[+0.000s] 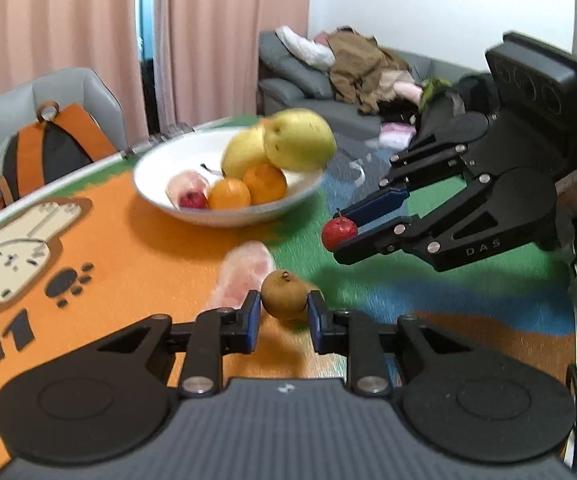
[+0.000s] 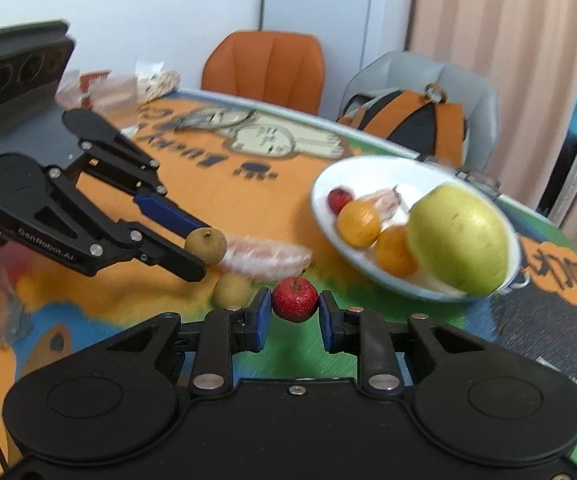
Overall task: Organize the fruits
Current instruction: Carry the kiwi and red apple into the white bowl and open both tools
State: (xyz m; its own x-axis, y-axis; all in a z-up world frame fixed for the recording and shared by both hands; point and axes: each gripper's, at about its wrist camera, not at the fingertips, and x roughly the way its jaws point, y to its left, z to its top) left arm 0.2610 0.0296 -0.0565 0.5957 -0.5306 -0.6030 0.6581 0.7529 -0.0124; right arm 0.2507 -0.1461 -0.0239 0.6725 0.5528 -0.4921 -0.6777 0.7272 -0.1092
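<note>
The left gripper (image 1: 284, 312) pinches a small brown fruit (image 1: 284, 295) between its blue pads, and the right gripper (image 2: 294, 312) pinches a little red fruit (image 2: 294, 299) the same way. Both fruits look lifted a bit off the table (image 1: 136, 264), just in front of the white bowl (image 1: 156, 184).

The bowl is the spot to aim for. Inside it sit two big yellow-green fruits (image 1: 300, 144), two oranges (image 1: 264, 184), one small red fruit (image 1: 192, 200) and a pink peeled piece (image 1: 186, 184). Another pink piece (image 2: 264, 258) lies on the table in front of the bowl, and a second brown fruit (image 2: 232, 290) sits right beside that piece.

The step now seems to be carrying both small fruits to the bowl. To do it well:

- Keep each squeeze soft but firm — these fruits are round and could pop out.
- Lift high enough to clear the bowl's rim before going over it.
- Bring them in one at a time, so the two grippers do not bump.
- Pick a bare patch of the bowl, near the small red fruit, not on top of the big ones — they look piled up and may roll.
- Go low over the bowl, then let go gently.
</note>
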